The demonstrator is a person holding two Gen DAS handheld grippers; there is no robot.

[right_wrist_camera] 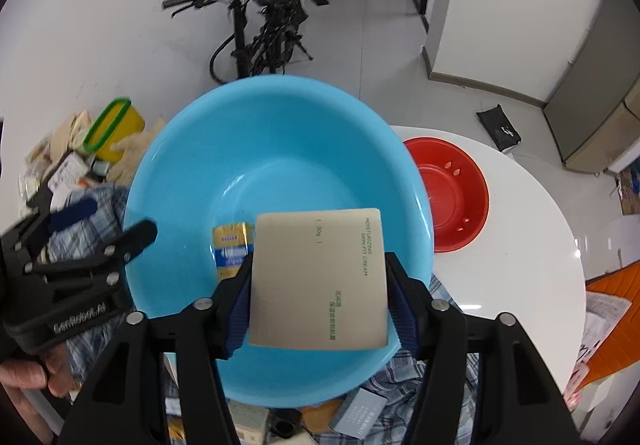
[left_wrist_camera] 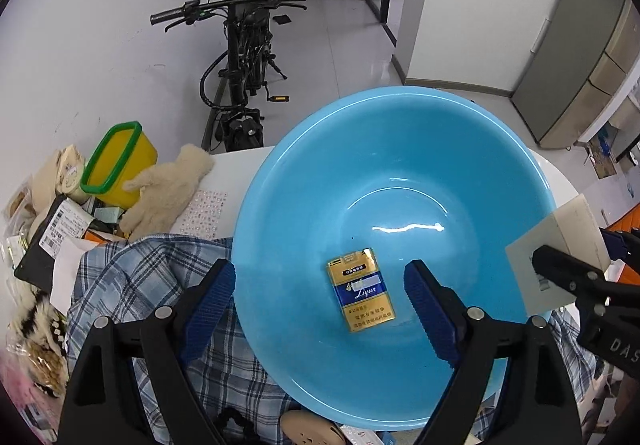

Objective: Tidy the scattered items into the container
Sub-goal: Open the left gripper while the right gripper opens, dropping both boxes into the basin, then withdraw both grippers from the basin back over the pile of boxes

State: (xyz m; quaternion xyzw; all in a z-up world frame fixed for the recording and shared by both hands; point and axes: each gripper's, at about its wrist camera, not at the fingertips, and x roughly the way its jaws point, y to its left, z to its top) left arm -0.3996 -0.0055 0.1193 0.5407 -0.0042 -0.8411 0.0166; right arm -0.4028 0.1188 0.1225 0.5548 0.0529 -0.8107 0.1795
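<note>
A big blue basin (left_wrist_camera: 394, 253) sits on the white round table (right_wrist_camera: 520, 285), taking up most of the middle of it and overlapping a rumpled blue plaid shirt (left_wrist_camera: 132, 285) that lies toward the table's left and near edges. Down in the bottom of the basin lies a gold and blue cigarette pack (left_wrist_camera: 360, 289), flat and slightly askew, with nothing touching it. The left gripper (left_wrist_camera: 320, 293) hangs above the basin's near-left side with its blue-padded fingers standing wide apart and empty, the pack showing in the gap well below them. The right gripper (right_wrist_camera: 318, 293) hovers over the basin's near rim with a beige cream box (right_wrist_camera: 320, 281) between its pads; the box is printed with green lettering and sits tilted, and although the pads flank both its sides I cannot tell whether they truly press on it or stand just clear. A hand (right_wrist_camera: 36, 373) shows at the grip of the left tool. Toward the table's far-left edge there is a yellow tub with a green rim (left_wrist_camera: 120, 161), a fuzzy cream glove (left_wrist_camera: 168, 189) and a jumble of packets. A red dish (right_wrist_camera: 452, 193) rests on the right side of the table, just beside the basin.
</note>
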